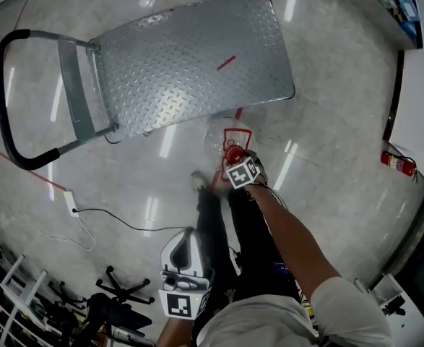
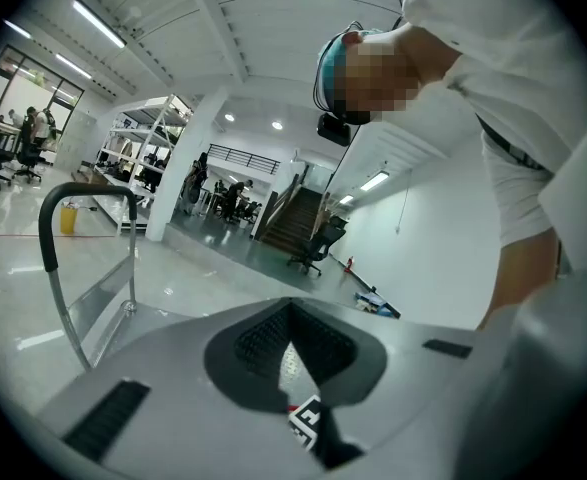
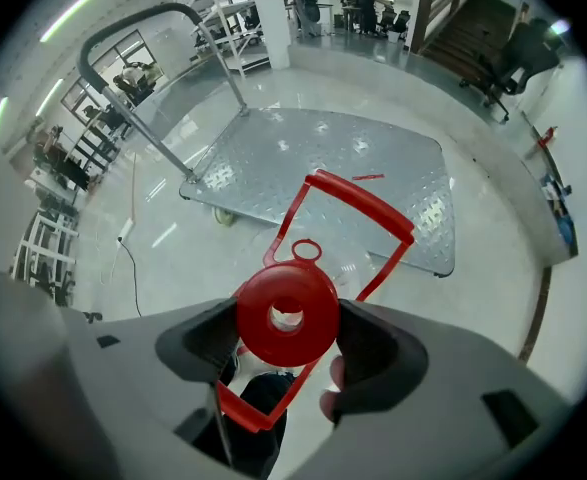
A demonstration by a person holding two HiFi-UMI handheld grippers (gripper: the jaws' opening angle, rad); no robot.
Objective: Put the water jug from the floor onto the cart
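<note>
The right claw points down, open around the red cap of the water jug; the cart lies just beyond it; the left claw is closed, empty.

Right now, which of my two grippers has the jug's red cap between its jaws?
The right gripper: the red cap sits between its open jaws. The left gripper, jaws together, is empty.

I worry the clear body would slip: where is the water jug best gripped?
Probably the red cap, from straight above. The water jug stands upright on the floor, cap facing up, and the right gripper has its open jaws either side of it. The thin red handle leans aside toward the cart.
</note>
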